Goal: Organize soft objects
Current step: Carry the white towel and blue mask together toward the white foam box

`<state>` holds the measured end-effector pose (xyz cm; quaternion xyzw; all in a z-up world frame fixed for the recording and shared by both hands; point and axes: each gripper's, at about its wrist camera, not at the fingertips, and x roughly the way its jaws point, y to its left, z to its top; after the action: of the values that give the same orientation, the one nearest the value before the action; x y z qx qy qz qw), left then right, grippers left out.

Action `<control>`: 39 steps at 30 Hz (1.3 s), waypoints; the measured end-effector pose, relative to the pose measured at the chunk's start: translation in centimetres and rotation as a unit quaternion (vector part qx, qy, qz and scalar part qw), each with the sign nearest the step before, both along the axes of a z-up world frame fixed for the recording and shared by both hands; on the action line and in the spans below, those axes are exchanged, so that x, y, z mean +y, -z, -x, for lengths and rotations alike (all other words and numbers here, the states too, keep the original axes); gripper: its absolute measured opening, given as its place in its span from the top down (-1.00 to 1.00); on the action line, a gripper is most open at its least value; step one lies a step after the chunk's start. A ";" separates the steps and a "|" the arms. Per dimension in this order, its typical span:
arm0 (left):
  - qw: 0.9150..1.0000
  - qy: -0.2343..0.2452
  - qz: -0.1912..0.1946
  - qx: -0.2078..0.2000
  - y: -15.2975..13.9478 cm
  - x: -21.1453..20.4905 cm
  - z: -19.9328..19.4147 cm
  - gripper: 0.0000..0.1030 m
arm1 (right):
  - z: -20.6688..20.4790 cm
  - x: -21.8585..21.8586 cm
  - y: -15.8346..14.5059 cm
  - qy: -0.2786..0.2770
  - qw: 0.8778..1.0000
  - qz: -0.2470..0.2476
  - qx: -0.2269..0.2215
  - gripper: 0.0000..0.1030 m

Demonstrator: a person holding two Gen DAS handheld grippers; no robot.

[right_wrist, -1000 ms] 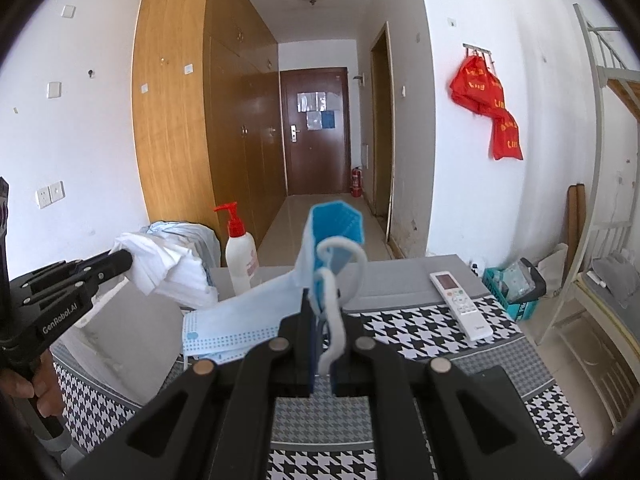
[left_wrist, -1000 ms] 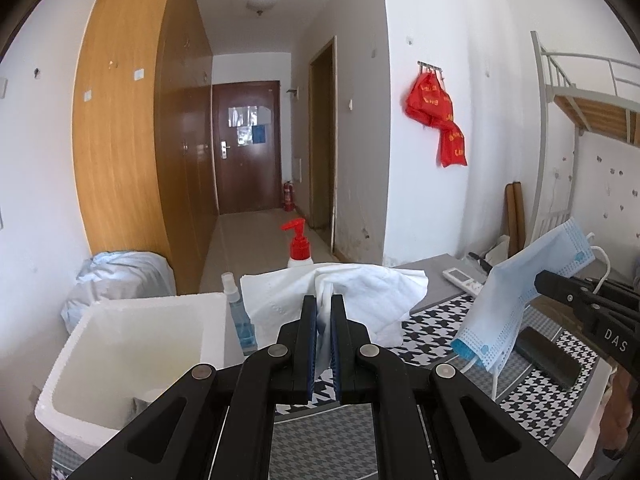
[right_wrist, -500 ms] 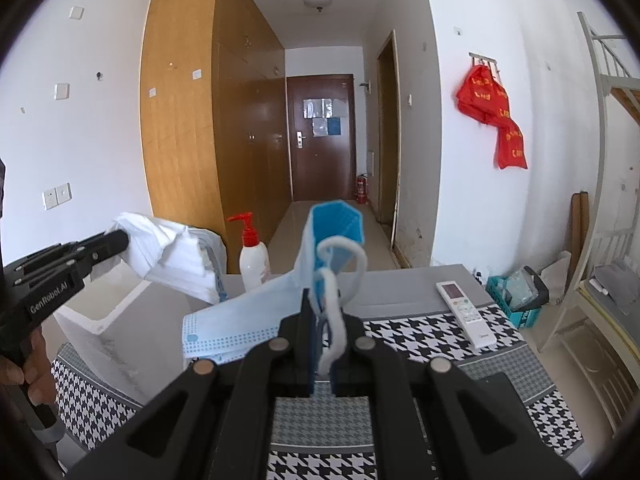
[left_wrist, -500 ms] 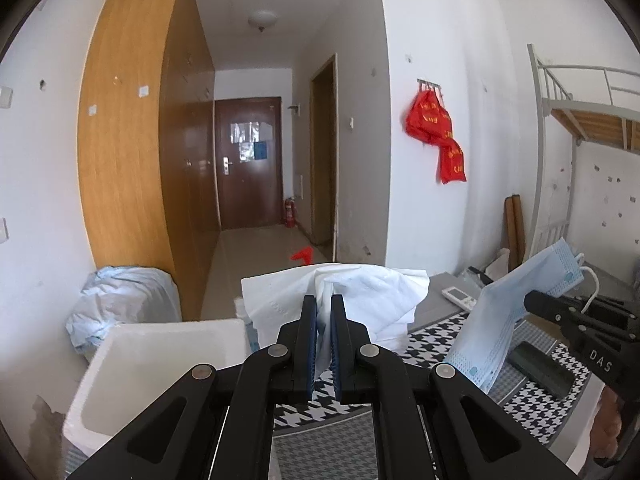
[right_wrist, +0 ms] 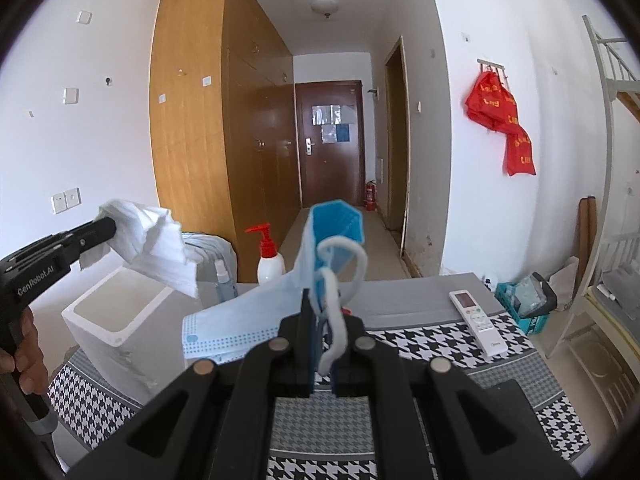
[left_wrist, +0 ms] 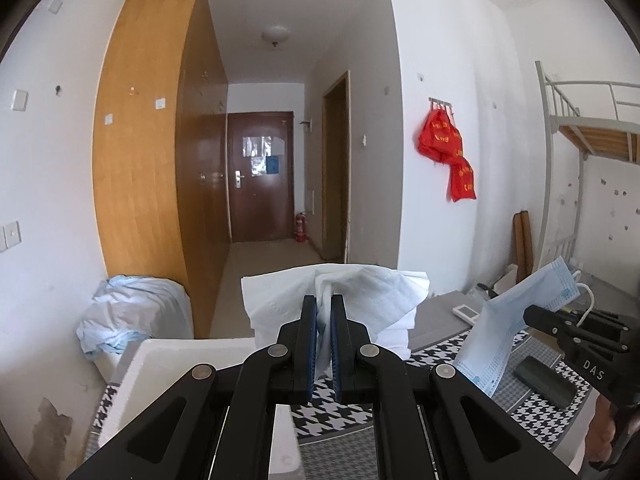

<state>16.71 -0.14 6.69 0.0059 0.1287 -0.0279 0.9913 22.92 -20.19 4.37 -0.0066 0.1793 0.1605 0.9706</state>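
- Both pairs of fingers are clamped: the left gripper (left_wrist: 324, 312) pinches 1 white tissue (left_wrist: 360, 292), the right gripper (right_wrist: 322, 312) pinches 1 blue face mask (right_wrist: 320, 256) by its edge and ear loop.
- 1 table (right_wrist: 424, 292) with a grey top and a black-and-white houndstooth cloth (right_wrist: 420, 344) carries everything.
- 1 white foam box (right_wrist: 116, 312), open-topped, stands at the table's left end; the tissue hangs in the air above it.
- 1 more blue mask (right_wrist: 224, 328) lies flat on the table, just beside the box.
- 1 white pump bottle (right_wrist: 270, 260) with a red head stands behind that mask, with 1 small clear spray bottle (right_wrist: 225, 280) next to it.
- 1 white remote control (right_wrist: 478, 320) lies to the right.
- 1 dark flat case (left_wrist: 546, 380) lies near the right gripper.
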 end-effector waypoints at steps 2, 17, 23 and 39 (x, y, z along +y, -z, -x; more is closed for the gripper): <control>1.000 -0.007 -0.002 -0.002 0.0 0.3 0.2 0.87 | -0.1 0.4 -0.1 -0.006 1.000 -0.001 0.000 0.87; 0.999 -0.052 -0.005 -0.004 -0.3 3.4 0.8 0.87 | -0.2 4.1 -0.6 -0.049 0.999 -0.001 -0.005 0.86; 0.998 -0.066 -0.006 0.000 -0.3 4.3 0.8 0.87 | -0.6 5.4 -0.8 -0.064 0.998 -0.004 -0.005 0.86; 0.994 -0.110 0.000 0.018 0.5 7.4 0.4 0.87 | -1.2 8.6 -0.7 -0.096 0.995 0.000 -0.004 0.86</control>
<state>16.34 7.26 6.24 -0.0090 0.1465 0.0816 0.9858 24.11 -11.55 5.12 -0.0242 0.1742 0.2529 0.9514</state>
